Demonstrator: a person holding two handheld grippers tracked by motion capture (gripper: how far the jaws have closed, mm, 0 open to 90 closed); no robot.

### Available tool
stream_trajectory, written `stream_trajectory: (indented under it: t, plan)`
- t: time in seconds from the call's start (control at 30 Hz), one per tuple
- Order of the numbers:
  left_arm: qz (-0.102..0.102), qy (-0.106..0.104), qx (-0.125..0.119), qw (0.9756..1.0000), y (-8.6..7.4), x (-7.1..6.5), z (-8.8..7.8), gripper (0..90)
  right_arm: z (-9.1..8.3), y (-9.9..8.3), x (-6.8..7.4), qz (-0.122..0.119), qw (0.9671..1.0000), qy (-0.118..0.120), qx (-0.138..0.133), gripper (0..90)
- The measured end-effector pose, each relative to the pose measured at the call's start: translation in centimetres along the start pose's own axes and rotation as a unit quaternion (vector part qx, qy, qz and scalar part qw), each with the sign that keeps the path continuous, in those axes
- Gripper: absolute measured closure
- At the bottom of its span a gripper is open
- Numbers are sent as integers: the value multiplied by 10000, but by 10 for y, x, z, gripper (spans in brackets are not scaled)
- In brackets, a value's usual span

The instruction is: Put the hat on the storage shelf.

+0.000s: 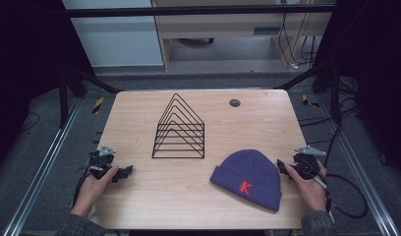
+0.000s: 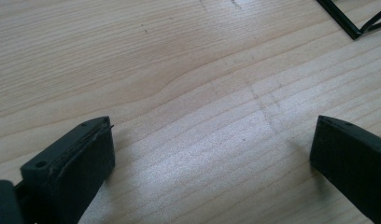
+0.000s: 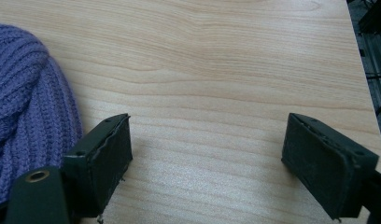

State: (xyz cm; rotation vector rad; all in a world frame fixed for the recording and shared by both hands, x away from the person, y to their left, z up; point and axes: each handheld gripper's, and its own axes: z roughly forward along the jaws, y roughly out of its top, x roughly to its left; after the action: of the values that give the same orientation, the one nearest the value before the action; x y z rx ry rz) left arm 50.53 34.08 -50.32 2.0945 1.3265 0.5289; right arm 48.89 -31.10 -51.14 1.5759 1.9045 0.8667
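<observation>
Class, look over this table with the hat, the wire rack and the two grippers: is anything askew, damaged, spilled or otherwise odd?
Nothing stands out. The purple beanie lies flat near the right gripper, the black wire rack stands upright mid-table, and the left gripper rests open over bare wood. No spill or damage shows on the table.

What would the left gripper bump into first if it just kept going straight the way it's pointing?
Probably the black wire rack. The left gripper, jaws open, points across bare table with a rack corner at the far right of its view, so it may only clip that corner.
</observation>
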Motion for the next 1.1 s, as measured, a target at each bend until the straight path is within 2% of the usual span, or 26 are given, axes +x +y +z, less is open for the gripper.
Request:
stream_trajectory:
  t: [0.2, 0.43, 0.57, 0.7, 0.73, 0.8, 0.9, 0.97, 1.1]
  plan:
    - [-10, 10, 51, 10000, 1, -2, 0, 0, -3, 1, -3, 7, 10000, -29, 38, 210]
    - [16, 3, 146, 9999, 2, -3, -1, 0, -12, 9, -1, 34, 9999, -75, -121, 241]
    - [19, 3, 174, 9998, 2, -3, -2, 0, -20, 27, 9, -146, 9998, 107, -52, 261]
    - [24, 8, 183, 9998, 2, -4, -2, 0, -24, 37, 17, -335, 9992, 203, 112, 269]
    - [30, 4, 191, 9998, 2, -4, -2, 0, -28, 44, 22, -467, 9983, 309, 154, 289]
    - [31, -4, 197, 9998, 2, -3, -2, 0, -29, 49, 26, -581, 9972, 409, 223, 293]
    - [21, 1, 191, 9998, 2, -4, -2, 0, -27, 59, 38, -810, 9934, 727, 364, 330]
    - [-3, -12, 188, 9998, 2, -5, -2, 0, -24, 64, 44, -860, 9912, 919, 410, 362]
    - [-3, -26, 192, 9998, 2, -5, -2, 0, -16, 73, 57, -1082, 9863, 1107, 574, 420]
